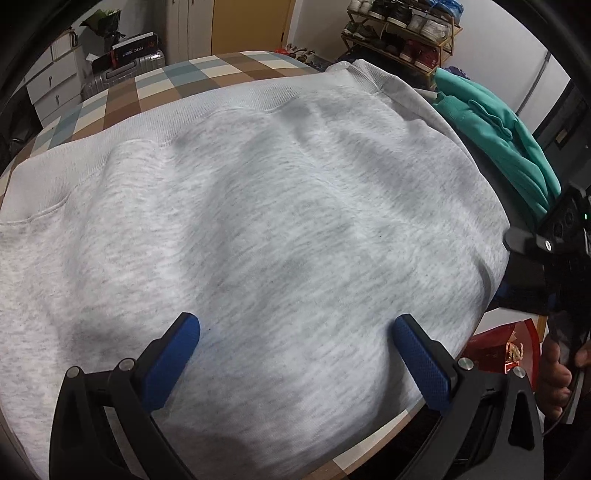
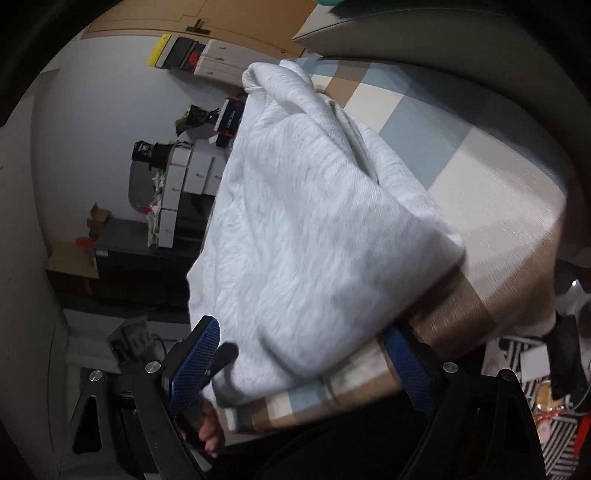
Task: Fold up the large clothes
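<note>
A light grey sweatshirt (image 1: 258, 206) lies folded on the checkered table (image 1: 155, 85). My left gripper (image 1: 295, 332) hovers open just above its near part, blue pads wide apart, holding nothing. In the right wrist view the same sweatshirt (image 2: 314, 221) lies on the table (image 2: 461, 155), seen from the side and blurred. My right gripper (image 2: 306, 350) is open at the table's edge, its jaws on either side of the sweatshirt's near corner, not closed on it. The right gripper's black body (image 1: 554, 258) also shows at the right edge of the left wrist view.
A teal garment (image 1: 498, 129) lies beyond the sweatshirt at the right. A shoe rack (image 1: 402, 33) stands behind it. A suitcase (image 1: 122, 70) and white drawers (image 1: 51, 85) stand at back left. A red box (image 1: 506, 350) sits below the table edge.
</note>
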Tool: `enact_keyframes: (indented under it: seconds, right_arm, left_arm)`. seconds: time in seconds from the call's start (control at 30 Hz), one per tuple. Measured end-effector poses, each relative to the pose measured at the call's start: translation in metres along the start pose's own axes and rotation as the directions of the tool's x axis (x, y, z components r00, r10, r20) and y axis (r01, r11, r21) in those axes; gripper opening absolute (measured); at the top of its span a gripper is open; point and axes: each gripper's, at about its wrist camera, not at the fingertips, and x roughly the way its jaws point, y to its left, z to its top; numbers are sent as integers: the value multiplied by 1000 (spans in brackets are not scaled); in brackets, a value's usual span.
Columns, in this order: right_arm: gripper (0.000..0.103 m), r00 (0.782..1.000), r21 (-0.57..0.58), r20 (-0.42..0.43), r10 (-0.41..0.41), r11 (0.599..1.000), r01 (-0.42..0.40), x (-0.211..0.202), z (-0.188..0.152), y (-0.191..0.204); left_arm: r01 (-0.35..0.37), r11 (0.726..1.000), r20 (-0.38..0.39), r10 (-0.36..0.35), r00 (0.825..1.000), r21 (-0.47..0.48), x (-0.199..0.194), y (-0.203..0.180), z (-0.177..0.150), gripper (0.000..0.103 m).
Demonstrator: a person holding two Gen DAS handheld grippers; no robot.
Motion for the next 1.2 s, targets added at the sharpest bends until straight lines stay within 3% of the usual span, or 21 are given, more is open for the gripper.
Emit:
enact_keyframes:
  seconds: [0.2, 0.3, 0.4, 0.47, 0.53, 0.6, 0.7, 0.73, 0.77, 0.83, 0.9, 1.03, 1.13, 1.2]
  right_arm:
    - [94, 988, -94, 43, -147, 984, 151, 18, 15, 30]
    - [91, 979, -118, 96, -179, 975, 189, 17, 25, 40]
    - [80, 970, -159, 143, -198, 963, 220, 14, 37, 50]
    - [64, 965, -202, 156, -211, 950, 240, 13, 38, 57]
    - [55, 967, -286, 180, -181, 931, 227, 6, 32, 72]
    - [55, 978, -386, 192, -85, 909, 155, -4, 21, 94]
    - [60, 975, -520, 216, -51, 839, 159, -8, 2, 111]
    - [72, 975, -513, 206, -80, 840, 177, -4, 2, 105]
    - [76, 975, -470, 191, -115, 861, 194, 1, 7, 93]
    - [76, 978, -343, 137, -159, 919, 197, 6, 22, 60]
    - [76, 986, -200, 81, -147, 967, 160, 13, 35, 33]
    - [76, 982, -159, 71, -172, 970, 182, 21, 42, 27]
    - [86, 972, -173, 79, -223, 957, 234, 33, 48, 38]
    - [86, 959, -193, 103, -262, 941, 278, 39, 50, 45]
  left_arm:
    - [-8, 1000, -1, 8, 1000, -8, 1, -3, 2, 102]
    - [1, 1000, -3, -1, 1000, -15, 3, -3, 4, 102]
    - [4, 1000, -4, -4, 1000, -17, 4, -3, 6, 102]
    - [2, 1000, -8, -2, 1000, -19, 5, -3, 7, 102]
    - [1, 1000, -15, -1, 1000, -16, 6, -2, 8, 102]
    - [-4, 1000, -19, 4, 1000, -15, 6, -2, 8, 102]
    - [-8, 1000, -22, 8, 1000, -5, 6, -5, 7, 102]
    - [-10, 1000, -22, 10, 1000, -4, 5, -6, 6, 102]
    - [-11, 1000, -21, 11, 1000, -4, 5, -6, 7, 102]
    - [-13, 1000, -21, 13, 1000, -3, 5, -7, 6, 102]
    - [-13, 1000, -19, 13, 1000, -2, 4, -7, 5, 102]
    - [-9, 1000, -18, 9, 1000, 1, 4, -8, 4, 102]
    - [-5, 1000, -18, 5, 1000, 2, 4, -6, 5, 102]
    - [2, 1000, -18, -2, 1000, 1, 4, -5, 5, 102]
